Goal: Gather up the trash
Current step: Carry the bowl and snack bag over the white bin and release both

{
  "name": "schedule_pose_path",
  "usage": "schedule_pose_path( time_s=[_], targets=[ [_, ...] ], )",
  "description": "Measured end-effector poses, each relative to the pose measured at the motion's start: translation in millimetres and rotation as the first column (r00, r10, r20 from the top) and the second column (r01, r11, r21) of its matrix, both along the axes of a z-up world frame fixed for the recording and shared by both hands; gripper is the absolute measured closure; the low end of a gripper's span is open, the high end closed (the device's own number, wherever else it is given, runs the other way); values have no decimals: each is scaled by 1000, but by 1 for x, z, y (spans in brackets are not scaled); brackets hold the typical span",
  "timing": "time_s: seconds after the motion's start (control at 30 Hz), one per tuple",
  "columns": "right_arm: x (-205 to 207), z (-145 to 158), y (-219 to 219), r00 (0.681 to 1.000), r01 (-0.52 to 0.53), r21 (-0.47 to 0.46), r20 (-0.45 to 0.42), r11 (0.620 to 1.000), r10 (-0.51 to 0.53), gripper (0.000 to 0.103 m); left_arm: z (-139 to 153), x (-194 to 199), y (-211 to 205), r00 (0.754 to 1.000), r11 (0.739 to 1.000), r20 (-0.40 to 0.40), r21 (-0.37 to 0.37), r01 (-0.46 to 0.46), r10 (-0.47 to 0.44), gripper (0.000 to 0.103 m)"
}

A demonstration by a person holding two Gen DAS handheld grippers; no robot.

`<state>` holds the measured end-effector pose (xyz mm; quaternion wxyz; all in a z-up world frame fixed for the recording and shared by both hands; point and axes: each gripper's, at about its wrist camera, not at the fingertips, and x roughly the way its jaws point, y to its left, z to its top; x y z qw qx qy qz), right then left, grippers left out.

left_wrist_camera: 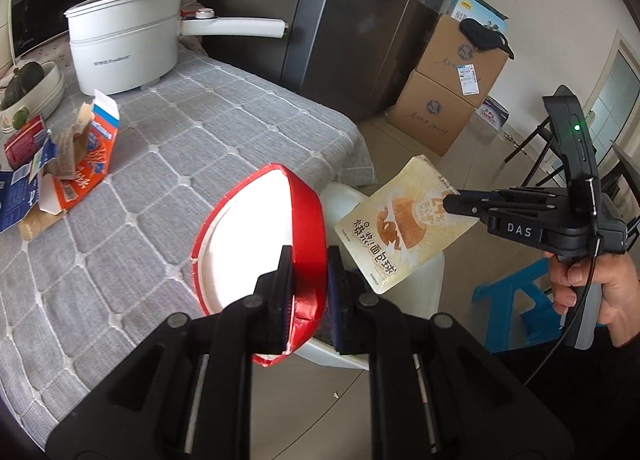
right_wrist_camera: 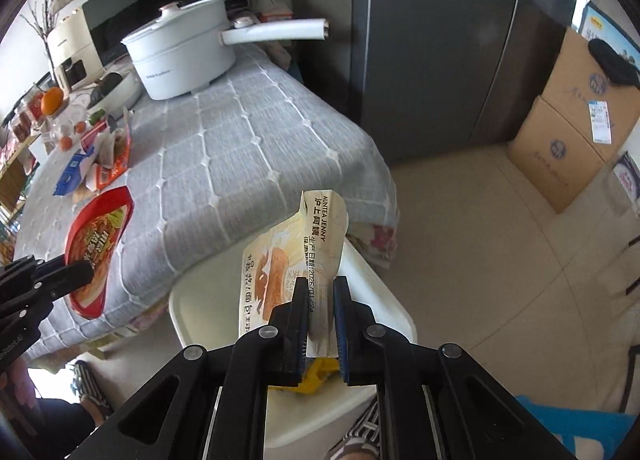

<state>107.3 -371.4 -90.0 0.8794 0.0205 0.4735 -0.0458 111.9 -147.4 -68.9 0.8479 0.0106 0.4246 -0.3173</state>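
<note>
The left gripper was nearly closed, its two pads pinching the rim of a red paper tray whose white inside faced the left wrist camera; from the right wrist view the same tray showed its printed red and orange face and hung above the near edge of the table. The right gripper was likewise almost shut, clamped on a pale yellow bread wrapper that stood up crumpled between the pads. In the left wrist view that wrapper hung from the right gripper's tips to the right of the tray, with the person's hand on the grip. Below both held pieces, just off the table's near right corner, stood a white bin, something yellow showing inside it. More trash lay at the far left of the grey quilted cloth: a torn orange carton, a blue carton and a red packet, close together. Farther back on the table stood a white electric pot with a long handle, and to its left a dish holding a dark green squash. Beyond the table stood a dark refrigerator, and stacked cardboard boxes sat on the floor to its right.
</note>
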Motion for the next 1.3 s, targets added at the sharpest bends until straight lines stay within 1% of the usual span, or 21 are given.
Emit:
schedule_pose_path(
  time_s=[0.1,0.17,0.3,0.33,0.4,0.5,0.8,0.83,0.9,0.93,0.97,1.0,1.13,1.17,1.3],
  targets=[
    [1,-21,-12,998,17,21,-63,1000,-15,90,-5,-2,-16,999,999,-5,10,34,-34,86],
    [2,-31,-16,996,26,33,-88,999,-23,89,-10,-3,-24,999,998,-11,17,53,-53,87],
    [6,-41,-22,992,45,55,-124,997,-38,71,-18,-4,-38,996,996,-26,27,88,-87,87],
    [6,-41,-24,991,53,63,-129,997,-45,70,-19,-5,-41,995,995,-30,30,97,-96,86],
    [5,-39,-29,991,66,70,-124,995,-57,65,-24,-7,-49,993,993,-35,39,112,-110,87],
    [3,-34,-34,992,79,70,-108,994,-71,62,-31,-6,-57,991,991,-45,48,126,-123,87],
    [-7,-32,-42,991,91,65,-100,994,-84,59,-53,-3,-72,987,987,-88,73,143,-136,87],
    [-8,-31,-43,991,93,64,-98,994,-87,59,-54,-3,-73,986,987,-98,73,142,-134,83],
    [-9,-30,-45,991,99,62,-96,993,-93,54,-55,-2,-73,987,988,-107,84,128,-119,64],
    [-11,-29,-46,991,103,64,-93,993,-97,52,-54,-3,-71,989,989,-99,90,116,-107,46],
    [-13,-28,-47,991,107,68,-90,992,-101,48,-52,-3,-70,992,990,-86,94,103,-95,36],
    [-14,-27,-48,991,110,72,-85,991,-104,45,-50,-4,-68,993,991,-77,96,95,-88,34],
    [-17,-22,-50,992,115,79,-69,990,-110,41,-44,-2,-58,995,992,-74,101,70,-63,22],
    [-17,-20,-49,992,115,80,-65,990,-110,40,-43,-2,-55,996,993,-73,101,62,-55,20],
    [-14,-15,-42,993,108,81,-56,991,-104,36,-39,-1,-41,997,993,-69,114,33,-26,18]
  ],
)
